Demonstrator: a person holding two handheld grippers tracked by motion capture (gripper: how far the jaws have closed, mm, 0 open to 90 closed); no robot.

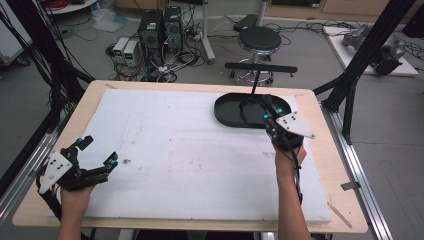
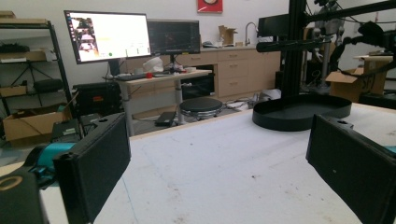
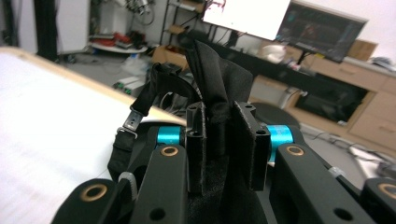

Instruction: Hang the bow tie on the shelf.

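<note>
Fabric [image 3: 219, 79], black with a strap [image 3: 140, 105], sits pinched between the right gripper [image 3: 227, 144] jaws; overhead it perhaps overlaps the tray [image 1: 227, 111]. Left gripper [image 1: 97, 152] jaws gape, nothing between.

The left gripper [image 1: 95, 155] is held low at the near left of the worktop [image 1: 190, 150], its fingers [image 2: 93, 163] spread wide apart. The right gripper [image 1: 267, 112] is extended forward at the far right, its fingers [image 3: 198, 144] closed on a black fabric strap [image 3: 219, 88]. Both forearms are seen entering from below.
</note>
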